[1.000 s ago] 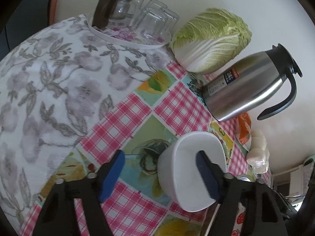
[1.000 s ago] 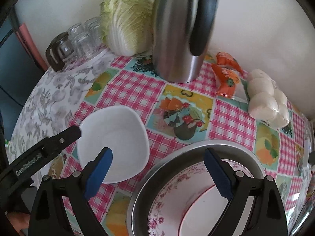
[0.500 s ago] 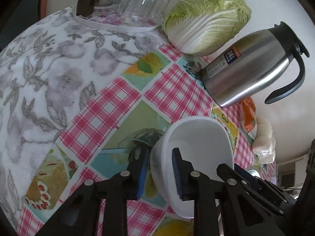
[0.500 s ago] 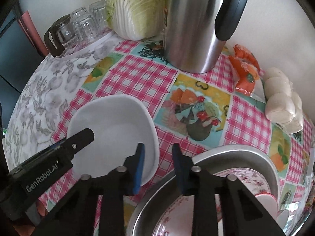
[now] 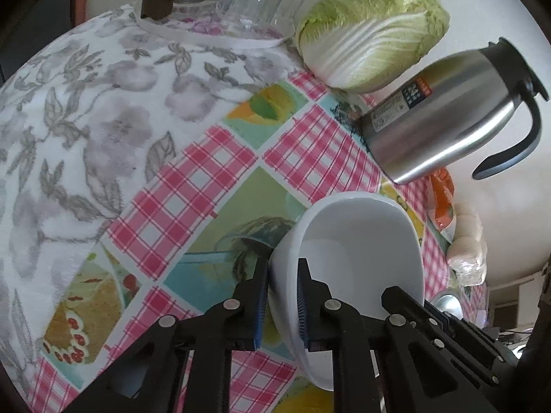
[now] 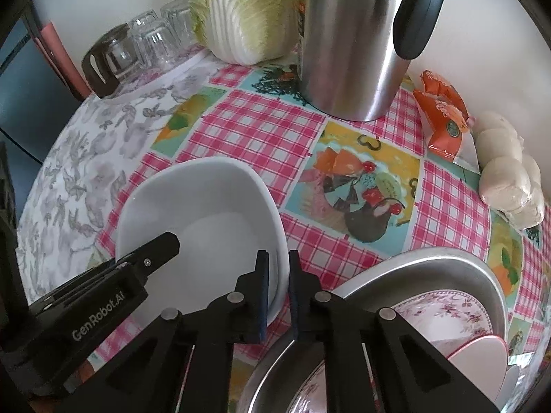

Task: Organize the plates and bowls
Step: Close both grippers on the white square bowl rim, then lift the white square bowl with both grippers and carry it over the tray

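Bowl [image 5: 361, 251] pinched at opposite rims, nine and three o'clock, by left fingers [image 5: 303, 296] and right fingers [image 6: 263, 285]; lift level, evenly, off worktop [image 6: 261, 127].

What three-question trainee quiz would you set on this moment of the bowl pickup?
1. True or false: both tools grip the white bowl by its rim.
2. What stands nearest behind the bowl? A) flask B) glasses C) buns
3. Fill in: the floral plates lie in a metal ____.

Key
1. True: the left tool pinches one side of the rim, the right tool the opposite side.
2. A
3. basin
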Demonstrator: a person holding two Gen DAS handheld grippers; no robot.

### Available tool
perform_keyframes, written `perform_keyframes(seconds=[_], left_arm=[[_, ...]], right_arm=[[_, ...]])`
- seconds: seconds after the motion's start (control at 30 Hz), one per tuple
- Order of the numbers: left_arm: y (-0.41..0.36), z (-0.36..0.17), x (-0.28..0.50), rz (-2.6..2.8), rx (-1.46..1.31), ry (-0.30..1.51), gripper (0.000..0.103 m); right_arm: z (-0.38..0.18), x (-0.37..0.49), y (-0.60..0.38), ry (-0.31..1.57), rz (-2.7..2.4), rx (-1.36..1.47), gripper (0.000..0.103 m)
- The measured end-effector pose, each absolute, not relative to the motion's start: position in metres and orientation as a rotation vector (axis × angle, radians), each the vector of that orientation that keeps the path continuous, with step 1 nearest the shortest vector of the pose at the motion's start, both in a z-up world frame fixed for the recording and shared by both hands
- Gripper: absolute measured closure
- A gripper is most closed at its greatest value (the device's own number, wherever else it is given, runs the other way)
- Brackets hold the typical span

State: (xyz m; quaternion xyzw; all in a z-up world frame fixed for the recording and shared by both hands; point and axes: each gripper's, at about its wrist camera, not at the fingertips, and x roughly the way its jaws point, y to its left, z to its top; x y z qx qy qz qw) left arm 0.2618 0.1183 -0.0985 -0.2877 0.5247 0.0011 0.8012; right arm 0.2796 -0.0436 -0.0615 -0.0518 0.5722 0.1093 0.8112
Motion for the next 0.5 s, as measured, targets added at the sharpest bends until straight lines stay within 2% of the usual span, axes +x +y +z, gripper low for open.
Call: perform_keyframes(seconds=[0.5], left_arm=[[0.105, -0.004, 0.218, -0.064, -0.518, 0.960, 0.086]], right_arm=[[0.022, 0.224, -0.063, 1.055, 0.249, -0.004, 0.092]])
